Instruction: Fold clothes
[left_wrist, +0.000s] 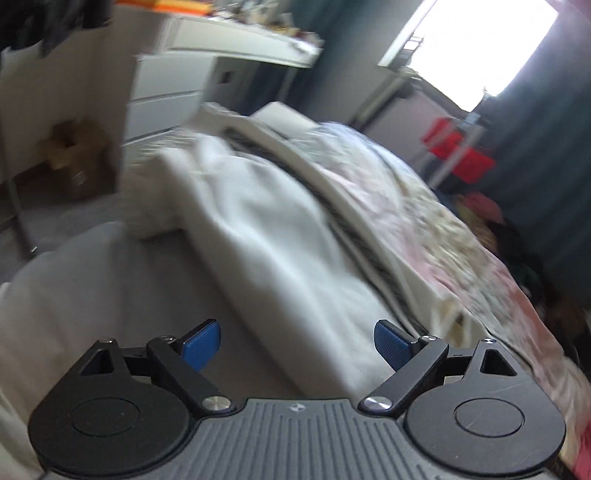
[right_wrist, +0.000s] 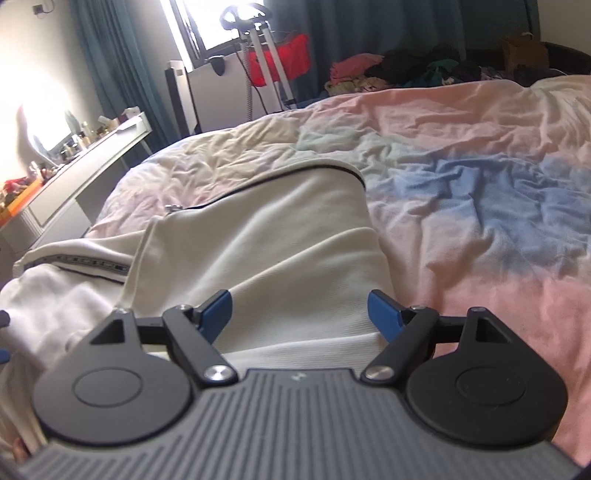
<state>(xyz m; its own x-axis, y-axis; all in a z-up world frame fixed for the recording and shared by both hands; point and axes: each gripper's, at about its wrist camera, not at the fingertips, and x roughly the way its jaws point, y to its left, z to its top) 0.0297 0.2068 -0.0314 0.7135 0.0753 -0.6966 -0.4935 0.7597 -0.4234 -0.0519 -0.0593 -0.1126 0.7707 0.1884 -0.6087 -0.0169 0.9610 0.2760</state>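
The right gripper (right_wrist: 300, 317) hangs wide open, holding nothing, just above the near hem of the cream jacket (right_wrist: 258, 236); the left gripper (left_wrist: 297, 341), equally spread and empty, faces the same jacket (left_wrist: 266, 229) spread on the bedspread (right_wrist: 480, 177).

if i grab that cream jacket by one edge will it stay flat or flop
The cream jacket already lies in soft folds, so it would likely droop. It looks thick, so probably fairly heavy. Pushed, it may bunch on the wrinkled bedspread.

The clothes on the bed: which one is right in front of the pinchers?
The cream-white zip garment with dark piping, spread on the pastel bedcover before the open right gripper. The dark and pink clothes pile lies far off.
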